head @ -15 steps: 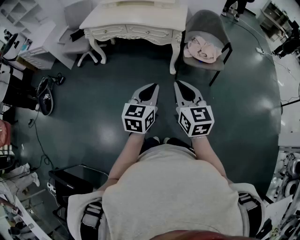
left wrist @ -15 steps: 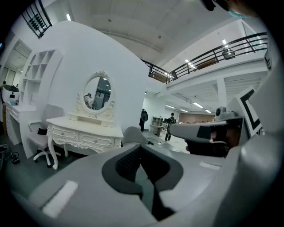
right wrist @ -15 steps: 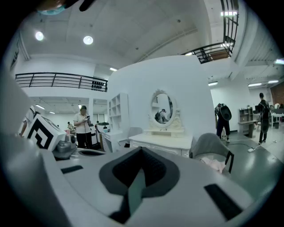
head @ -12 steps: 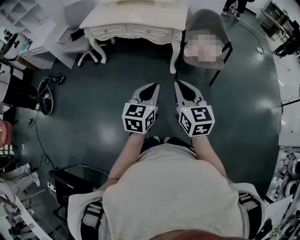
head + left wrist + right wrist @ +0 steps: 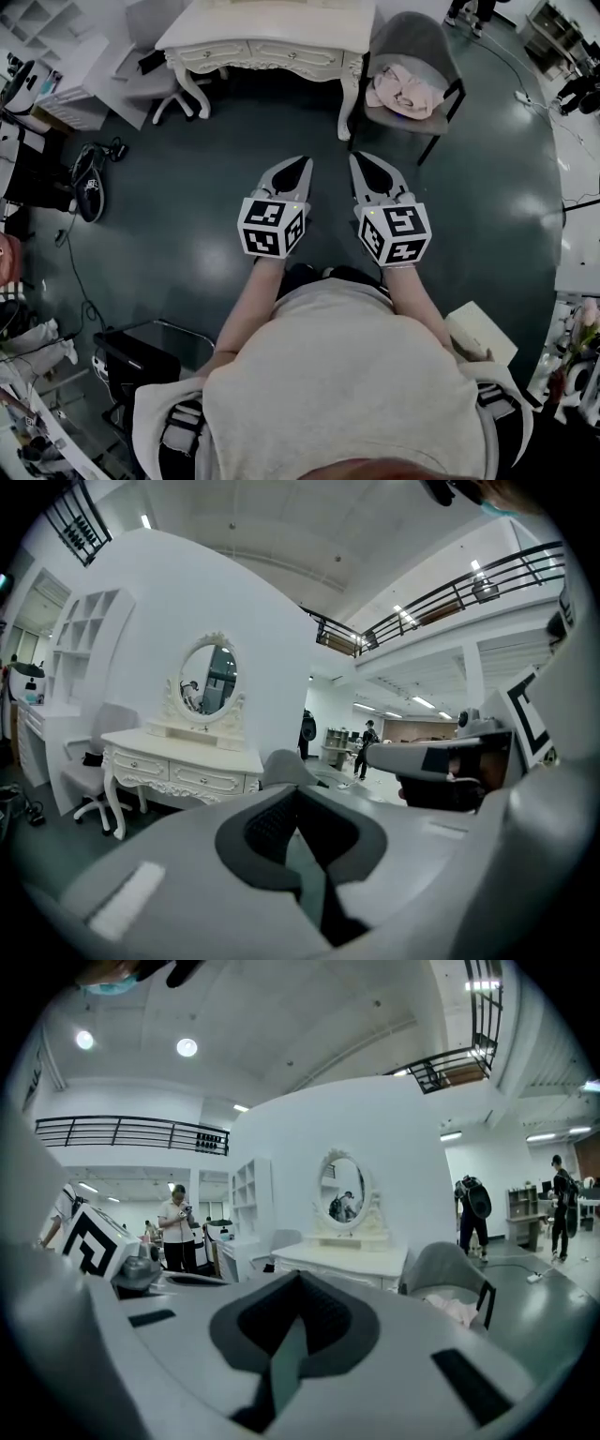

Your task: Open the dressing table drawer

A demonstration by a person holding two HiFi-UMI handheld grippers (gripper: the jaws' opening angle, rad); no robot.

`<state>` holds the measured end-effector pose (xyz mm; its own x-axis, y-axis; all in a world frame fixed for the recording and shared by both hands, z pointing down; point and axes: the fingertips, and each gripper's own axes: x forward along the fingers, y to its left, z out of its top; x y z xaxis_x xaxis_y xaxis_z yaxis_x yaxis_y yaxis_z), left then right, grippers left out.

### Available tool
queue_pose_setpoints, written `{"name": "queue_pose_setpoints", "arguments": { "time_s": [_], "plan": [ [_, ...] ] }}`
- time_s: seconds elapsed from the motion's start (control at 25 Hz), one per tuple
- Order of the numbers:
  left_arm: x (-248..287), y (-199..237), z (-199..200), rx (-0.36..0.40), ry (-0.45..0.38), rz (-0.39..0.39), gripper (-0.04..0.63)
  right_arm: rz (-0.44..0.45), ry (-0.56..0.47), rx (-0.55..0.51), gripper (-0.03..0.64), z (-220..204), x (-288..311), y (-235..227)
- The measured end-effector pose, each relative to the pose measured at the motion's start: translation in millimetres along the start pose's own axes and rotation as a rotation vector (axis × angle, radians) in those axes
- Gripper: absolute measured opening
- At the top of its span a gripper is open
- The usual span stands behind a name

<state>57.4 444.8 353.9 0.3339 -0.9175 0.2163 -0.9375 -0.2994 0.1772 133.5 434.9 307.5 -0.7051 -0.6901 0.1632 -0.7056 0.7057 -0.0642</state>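
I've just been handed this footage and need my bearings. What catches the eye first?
The left hand-held gripper and right hand-held gripper, each with a black-and-white marker cube, are held out side by side mid-frame, jaws closed on nothing. Beyond them, at the top, stands a cream dressing table with its drawers shut; a grey chair holding a pink cloth sits at its right.

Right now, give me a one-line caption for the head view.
Shut and empty, the left gripper and right gripper hover side by side above the floor, short of the dressing table.
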Motion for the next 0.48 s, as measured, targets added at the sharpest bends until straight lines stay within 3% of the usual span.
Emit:
{"name": "queue_pose_setpoints", "arguments": {
  "time_s": [0.24,0.48],
  "plan": [
    [8,-5,4,-0.022,-0.042,0.001,0.009,0.024,-0.02,0.039,0.0,-2,-3,-18],
    [15,5,-10,-0.065,-0.025,0.05,0.009,0.053,0.017,0.068,0.0,-17,4,-31]
  ]
}}
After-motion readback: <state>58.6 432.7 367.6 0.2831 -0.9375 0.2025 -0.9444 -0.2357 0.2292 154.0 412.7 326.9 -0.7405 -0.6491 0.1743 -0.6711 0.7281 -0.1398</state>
